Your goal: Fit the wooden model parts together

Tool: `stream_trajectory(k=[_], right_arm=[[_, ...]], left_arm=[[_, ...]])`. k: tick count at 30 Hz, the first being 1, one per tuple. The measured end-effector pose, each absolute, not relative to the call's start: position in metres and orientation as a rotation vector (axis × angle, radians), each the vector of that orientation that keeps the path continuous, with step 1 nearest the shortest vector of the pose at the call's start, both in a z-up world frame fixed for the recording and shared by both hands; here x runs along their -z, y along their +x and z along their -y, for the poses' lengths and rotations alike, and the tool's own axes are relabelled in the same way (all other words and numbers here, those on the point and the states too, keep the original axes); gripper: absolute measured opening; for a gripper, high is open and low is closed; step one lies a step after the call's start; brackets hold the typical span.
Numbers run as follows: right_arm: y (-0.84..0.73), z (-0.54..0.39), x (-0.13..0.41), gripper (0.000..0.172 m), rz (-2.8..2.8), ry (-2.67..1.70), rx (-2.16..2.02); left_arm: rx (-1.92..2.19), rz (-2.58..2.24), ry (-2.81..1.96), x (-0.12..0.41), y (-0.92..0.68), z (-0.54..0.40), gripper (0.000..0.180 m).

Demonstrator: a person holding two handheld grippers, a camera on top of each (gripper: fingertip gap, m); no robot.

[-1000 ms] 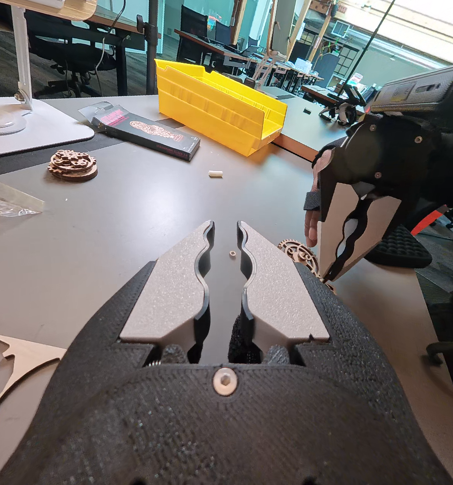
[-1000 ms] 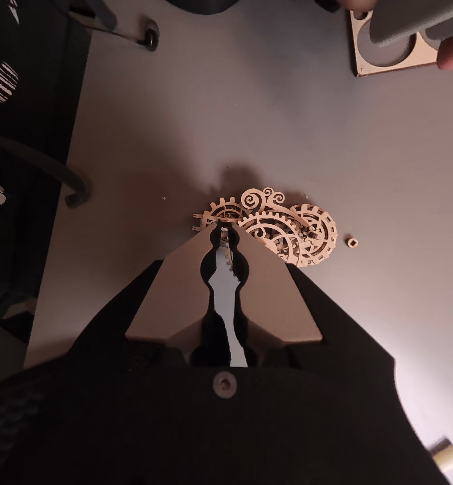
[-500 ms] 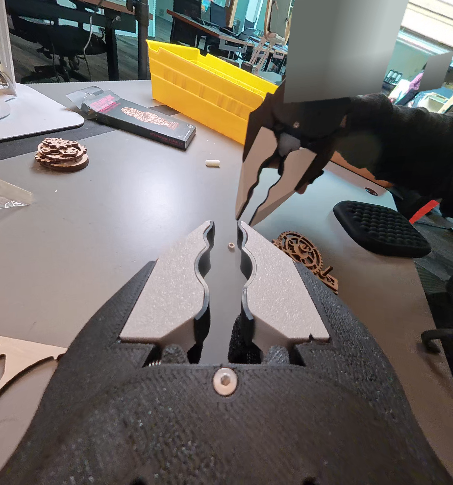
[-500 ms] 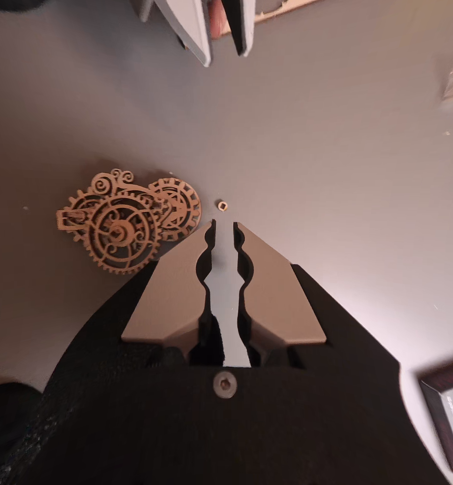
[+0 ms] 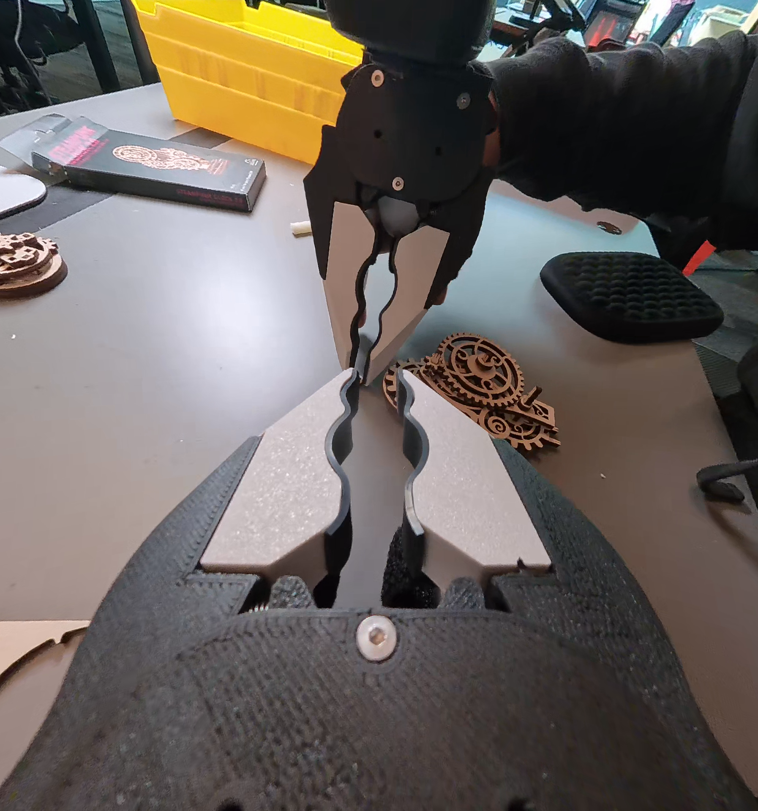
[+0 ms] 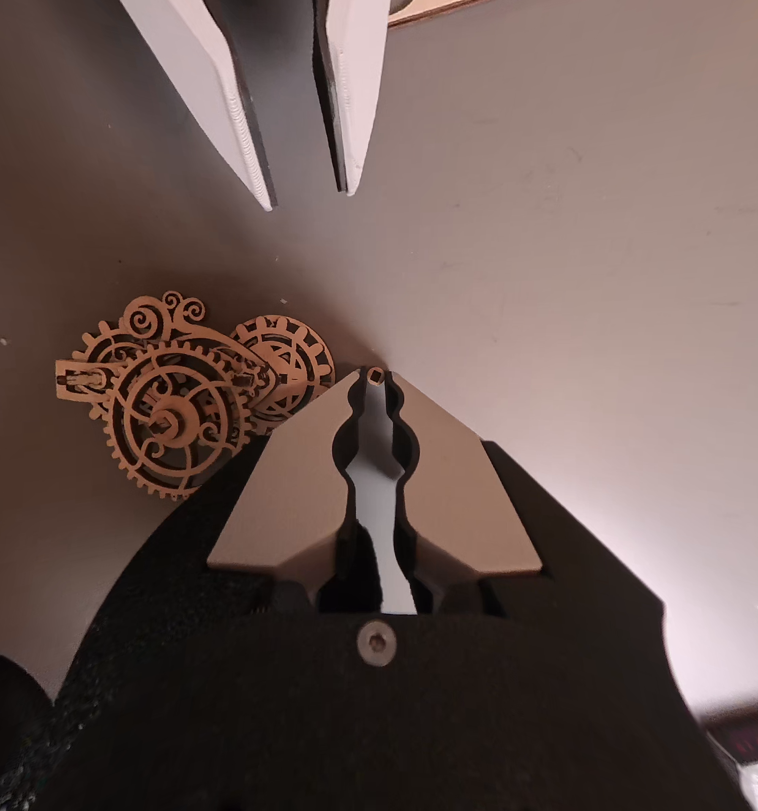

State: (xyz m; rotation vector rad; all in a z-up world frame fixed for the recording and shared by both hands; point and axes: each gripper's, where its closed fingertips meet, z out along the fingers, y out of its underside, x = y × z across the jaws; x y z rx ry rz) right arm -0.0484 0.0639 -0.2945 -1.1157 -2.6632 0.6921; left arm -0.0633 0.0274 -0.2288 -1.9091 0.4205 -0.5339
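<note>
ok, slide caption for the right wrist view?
Right tongs bracket a tiny round wooden ring beside the wooden gear assembly.

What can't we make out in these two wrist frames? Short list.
- Small wooden ring: hidden in the left wrist view behind the left tongs; in the right wrist view, pad contact by the right tongs is too fine to judge.
- Wooden gear assembly: near edge covered by the right tongs' body.
- Wooden sheet: cut off at the left view's edge.

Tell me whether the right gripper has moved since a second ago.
Yes. The right gripper left the gear model's crank end, crossing to the small ring beside its other end.
</note>
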Motion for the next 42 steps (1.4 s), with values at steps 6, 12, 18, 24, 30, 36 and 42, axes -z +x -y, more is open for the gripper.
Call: stream_trajectory(k=[6,12,18,24,30,36,42], right_arm=[[-0.046,-0.067,0.295,0.007,2.749,-0.955,-0.602],[-0.046,-0.070,0.295,0.010,2.734,-0.982,-0.562],[-0.047,-0.072,0.295,0.013,2.668,-1.085,-0.617],[-0.041,-0.078,0.295,0.015,2.617,-1.118,-0.649],[-0.033,-0.080,0.294,0.014,2.574,-1.144,-0.715],[-0.042,-0.073,0.294,0.014,2.586,-1.108,-0.732],[-0.047,-0.071,0.295,0.011,2.615,-1.078,-0.727]], left_arm=[[0.544,-0.422,-1.914,0.230,-0.062,-0.027,0.015],[0.550,-0.425,-1.917,0.231,-0.061,-0.026,0.015],[0.552,-0.432,-1.919,0.232,-0.060,-0.025,0.015],[0.560,-0.426,-1.913,0.235,-0.061,-0.026,0.014],[0.570,-0.425,-1.907,0.240,-0.060,-0.029,0.014],[0.592,-0.391,-1.894,0.238,-0.064,-0.030,0.014],[0.599,-0.421,-1.890,0.237,-0.061,-0.028,0.014]])
